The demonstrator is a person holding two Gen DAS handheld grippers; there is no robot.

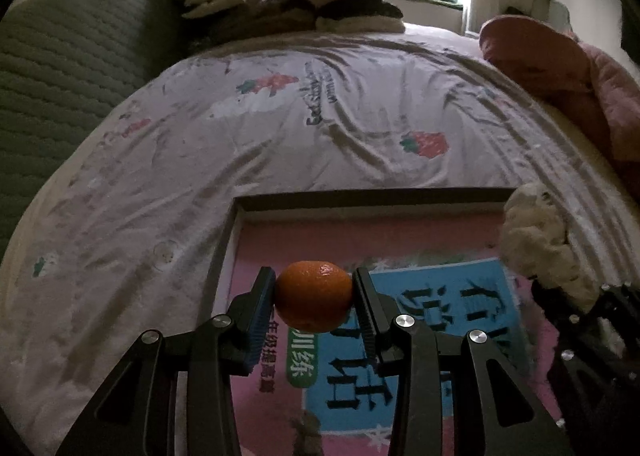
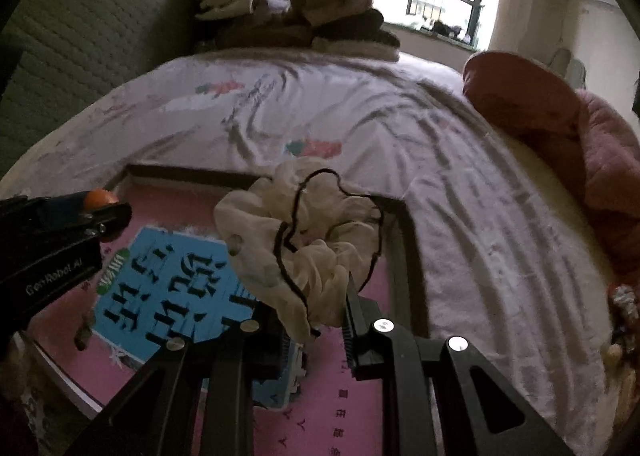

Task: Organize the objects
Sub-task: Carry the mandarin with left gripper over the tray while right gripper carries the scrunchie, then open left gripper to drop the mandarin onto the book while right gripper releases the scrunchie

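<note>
Small orange [image 1: 313, 295] pinched side to side in the left claw [image 1: 314, 298], jaws partway apart to fit the fruit, hanging above the tray at about 6 o'clock in the left wrist view. Crumpled cream scrunchie [image 2: 296, 240] with a dark edge line clamped in the right claw [image 2: 316, 320], jaws nearly shut on the fabric, over the tray's 1 o'clock corner.

Best handling, as a judgement: lower each item until just above a bare part of the tray before letting go, so the round orange cannot roll off; set down away from the rim, orange and scrunchie kept apart.

Shallow dark-rimmed tray [image 1: 360, 196] resting on the bed [image 1: 240, 128]. Inside the tray: a pink book [image 1: 420, 336] with a blue panel and large printed characters, lying flat, filling most of the floor. Nothing else clearly seen inside.
</note>
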